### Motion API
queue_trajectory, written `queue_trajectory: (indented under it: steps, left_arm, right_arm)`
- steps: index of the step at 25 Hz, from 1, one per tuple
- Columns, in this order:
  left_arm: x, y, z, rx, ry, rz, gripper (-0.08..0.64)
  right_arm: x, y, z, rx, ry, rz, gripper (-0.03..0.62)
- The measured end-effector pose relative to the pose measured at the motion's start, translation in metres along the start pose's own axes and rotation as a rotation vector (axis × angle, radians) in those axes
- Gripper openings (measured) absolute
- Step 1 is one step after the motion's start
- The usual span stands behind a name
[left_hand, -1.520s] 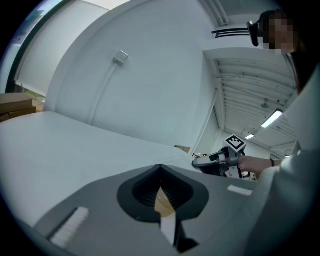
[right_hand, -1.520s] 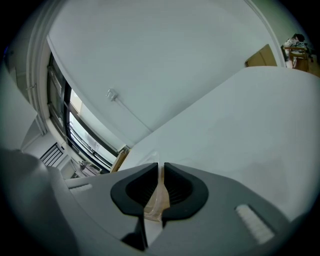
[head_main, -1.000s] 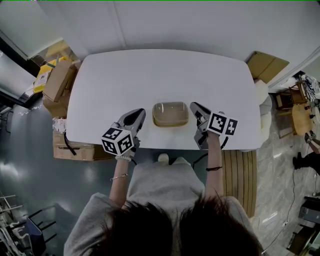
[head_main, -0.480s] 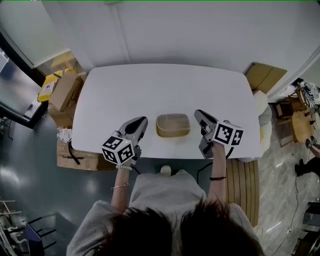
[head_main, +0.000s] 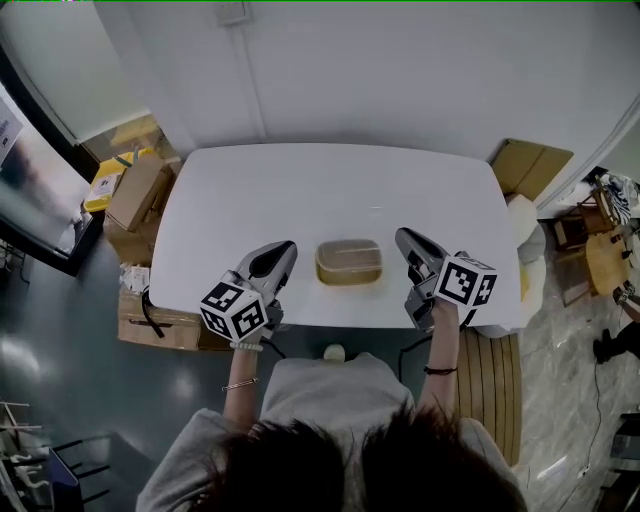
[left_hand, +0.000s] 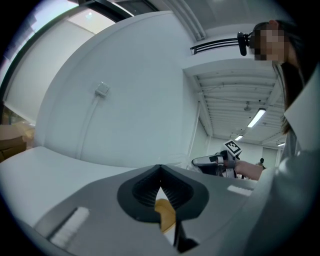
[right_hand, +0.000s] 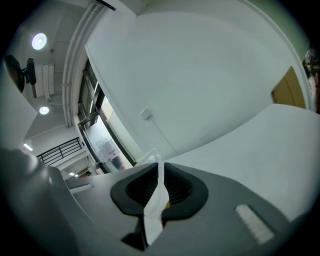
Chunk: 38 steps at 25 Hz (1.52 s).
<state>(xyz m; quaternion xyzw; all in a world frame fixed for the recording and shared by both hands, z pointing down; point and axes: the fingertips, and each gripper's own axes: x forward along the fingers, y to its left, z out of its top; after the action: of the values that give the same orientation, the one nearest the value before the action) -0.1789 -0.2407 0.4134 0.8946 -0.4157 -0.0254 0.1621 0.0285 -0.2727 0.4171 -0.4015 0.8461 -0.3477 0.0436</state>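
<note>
While a person (head_main: 320, 395) holds a two-jaw gripper in each hand above the near edge of a white table (head_main: 250, 190), a shallow clear container (head_main: 349, 262) with rounded corners and a tan inside lies between the two sets of jaws, touching neither. The left gripper (head_main: 284, 248) has its jaws pressed together on nothing, and the container sits just to their right. The right gripper (head_main: 402, 237) is likewise closed and empty, with the container just to its left. Both gripper views tilt up toward a pale wall (left_hand: 130, 100). The container looks light, thin-walled and smooth, likely to flex or slip, so its short ends under the rim seem the surest hold. Well left of the left jaws stand cardboard boxes (head_main: 135, 190).
</note>
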Motion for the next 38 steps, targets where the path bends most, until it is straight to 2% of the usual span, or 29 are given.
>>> queue_trajectory:
  steps: [18, 38]
  left_arm:
    - [-0.023, -0.013, 0.045, 0.078, -0.077, 0.019, -0.009]
    - [-0.019, -0.020, 0.048, 0.099, -0.069, -0.008, -0.009]
  right_arm:
    - [-0.011, 0.037, 0.023, -0.037, -0.060, 0.108, 0.049]
    - [-0.012, 0.043, 0.026, -0.035, -0.065, 0.144, 0.049]
